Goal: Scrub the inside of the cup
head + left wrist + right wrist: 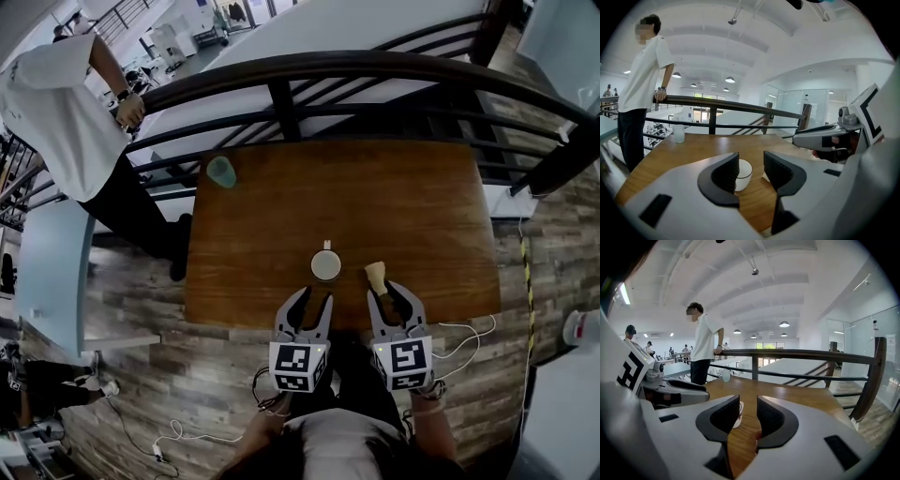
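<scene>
Head view. One white cup stands on the wooden table, near the table's lower edge and at mid-frame. The left gripper lies just below the cup, its tips close to the rim but apart from it. The right gripper lies lower right of the cup. One tan stub stands just right of the cup, at the right gripper's tips; whether they touch cannot be told, nor what the stub is. One green glass stands at the table's upper left corner, well apart from the cup. One dark railing runs behind the table, and one person leans on it at upper left.

Left gripper view. The jaws of the left gripper stand moderately apart, with nothing pressed between the pads. The cup sits beyond them, partly hidden behind the left-hand jaw. The glass is at far left and the right gripper at right.

Right gripper view. The jaws of the right gripper stand narrowly apart and grip nothing; bare table shows in the gap. The cup peeks out from behind the left-hand jaw. The left gripper is at left, with the glass and the person beyond.

Count: two grippers, one cup, one stub, one glass, one table.
</scene>
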A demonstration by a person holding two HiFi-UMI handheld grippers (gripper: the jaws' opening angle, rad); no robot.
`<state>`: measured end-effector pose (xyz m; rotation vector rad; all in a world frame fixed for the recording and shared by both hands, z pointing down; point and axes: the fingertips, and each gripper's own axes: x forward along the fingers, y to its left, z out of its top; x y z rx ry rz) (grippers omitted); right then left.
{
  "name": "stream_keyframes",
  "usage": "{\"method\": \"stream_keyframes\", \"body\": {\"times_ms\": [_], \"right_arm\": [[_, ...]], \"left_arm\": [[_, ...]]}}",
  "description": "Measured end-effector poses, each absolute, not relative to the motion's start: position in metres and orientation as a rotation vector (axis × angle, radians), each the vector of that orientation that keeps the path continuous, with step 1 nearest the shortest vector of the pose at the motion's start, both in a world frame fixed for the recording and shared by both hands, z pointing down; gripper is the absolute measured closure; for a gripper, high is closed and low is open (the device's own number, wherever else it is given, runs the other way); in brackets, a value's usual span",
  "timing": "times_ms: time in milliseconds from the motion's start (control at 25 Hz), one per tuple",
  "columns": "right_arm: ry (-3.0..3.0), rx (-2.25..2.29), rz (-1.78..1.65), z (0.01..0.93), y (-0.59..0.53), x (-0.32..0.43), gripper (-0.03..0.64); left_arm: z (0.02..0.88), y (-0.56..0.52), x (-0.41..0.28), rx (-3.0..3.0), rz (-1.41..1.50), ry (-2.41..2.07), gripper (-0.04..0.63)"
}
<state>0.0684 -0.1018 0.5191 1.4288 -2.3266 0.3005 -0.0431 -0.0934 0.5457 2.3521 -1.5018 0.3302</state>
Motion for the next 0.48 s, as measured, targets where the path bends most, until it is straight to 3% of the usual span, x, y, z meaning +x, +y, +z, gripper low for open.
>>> {"method": "stream_keyframes", "body": {"times_ms": [480], "right_arm": [[-2.225, 1.421, 0.357, 0.566, -0.142, 0.077, 0.460]], "left_arm": [[0.594, -0.135, -0.048, 2.266, 0.355, -1.520, 0.313]]}}
